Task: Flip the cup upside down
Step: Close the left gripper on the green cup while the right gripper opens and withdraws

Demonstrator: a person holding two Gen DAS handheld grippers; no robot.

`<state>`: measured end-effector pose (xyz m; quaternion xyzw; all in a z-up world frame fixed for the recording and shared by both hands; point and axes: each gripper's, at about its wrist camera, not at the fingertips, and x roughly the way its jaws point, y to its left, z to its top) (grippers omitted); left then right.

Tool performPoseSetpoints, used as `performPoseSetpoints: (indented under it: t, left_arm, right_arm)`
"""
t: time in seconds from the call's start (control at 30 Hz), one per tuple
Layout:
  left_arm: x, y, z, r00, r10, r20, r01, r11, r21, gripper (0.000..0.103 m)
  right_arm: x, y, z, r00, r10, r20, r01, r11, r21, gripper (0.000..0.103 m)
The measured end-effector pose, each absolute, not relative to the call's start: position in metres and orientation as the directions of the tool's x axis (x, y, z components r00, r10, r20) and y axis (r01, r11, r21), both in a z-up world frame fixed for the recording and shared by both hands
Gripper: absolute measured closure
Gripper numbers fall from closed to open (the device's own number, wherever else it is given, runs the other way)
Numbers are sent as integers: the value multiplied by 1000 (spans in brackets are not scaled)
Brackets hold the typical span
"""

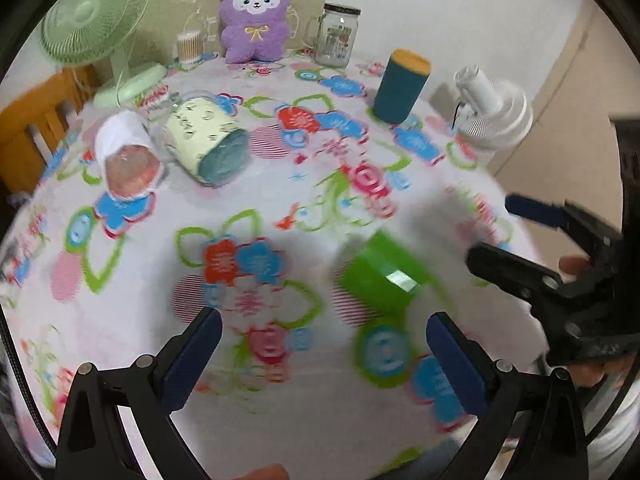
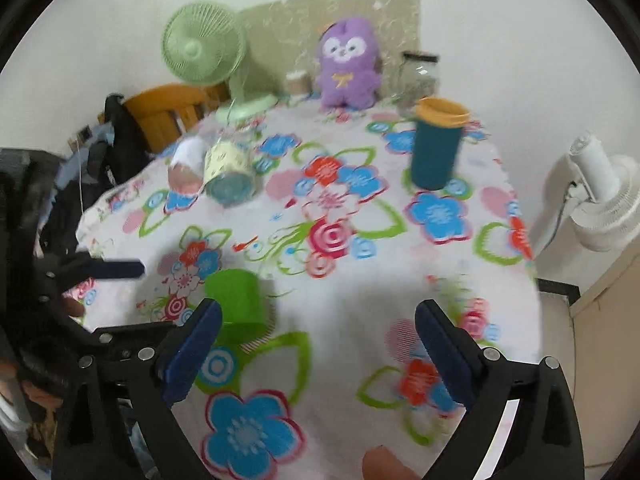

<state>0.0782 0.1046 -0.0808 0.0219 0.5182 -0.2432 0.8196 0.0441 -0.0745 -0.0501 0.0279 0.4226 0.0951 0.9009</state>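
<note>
A green cup (image 1: pixel 382 278) stands on the flowered tablecloth (image 1: pixel 280 200) near the front edge; it looks mouth-down, but blur makes this uncertain. It also shows in the right wrist view (image 2: pixel 236 298). My left gripper (image 1: pixel 324 344) is open and empty, just in front of the cup and slightly left of it. My right gripper (image 2: pixel 318 340) is open and empty, with the cup beside its left finger (image 2: pixel 192 354). The right gripper also shows in the left wrist view (image 1: pixel 532 236), right of the cup.
A teal cup with a yellow rim (image 1: pixel 400 86) stands at the back right. A cream mug (image 1: pixel 210 142) and a white cup (image 1: pixel 126 160) lie on their sides at left. A purple plush (image 1: pixel 254 16), glass jar (image 1: pixel 336 34), green fan (image 1: pixel 92 20) and white fan (image 1: pixel 494 108) ring the table.
</note>
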Motion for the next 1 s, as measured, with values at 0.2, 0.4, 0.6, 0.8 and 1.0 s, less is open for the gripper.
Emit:
performPoseSetpoints:
  t: [0.2, 0.4, 0.6, 0.8, 1.0]
  left_arm:
    - [82, 78, -89, 276, -424, -863, 236, 900, -367, 0]
    - [90, 75, -111, 251, -361, -898, 12, 929, -370, 0]
    - [92, 88, -119, 249, -337, -908, -70, 929, -364, 0]
    - [90, 90, -125, 219, -340, -914, -87, 927, -365, 0]
    - [85, 87, -122, 209, -339, -917, -91, 927, -364, 2]
  right_arm:
    - [29, -128, -45, 669, 146, -728, -63, 988, 140, 5]
    - [26, -155, -70, 639, 172, -750, -16, 977, 211, 5]
    - [21, -159, -83, 637, 202, -744, -30, 971, 238, 5]
    - [21, -162, -83, 646, 219, -731, -37, 966, 256, 5]
    - [22, -160, -85, 649, 235, -724, -45, 961, 272, 5]
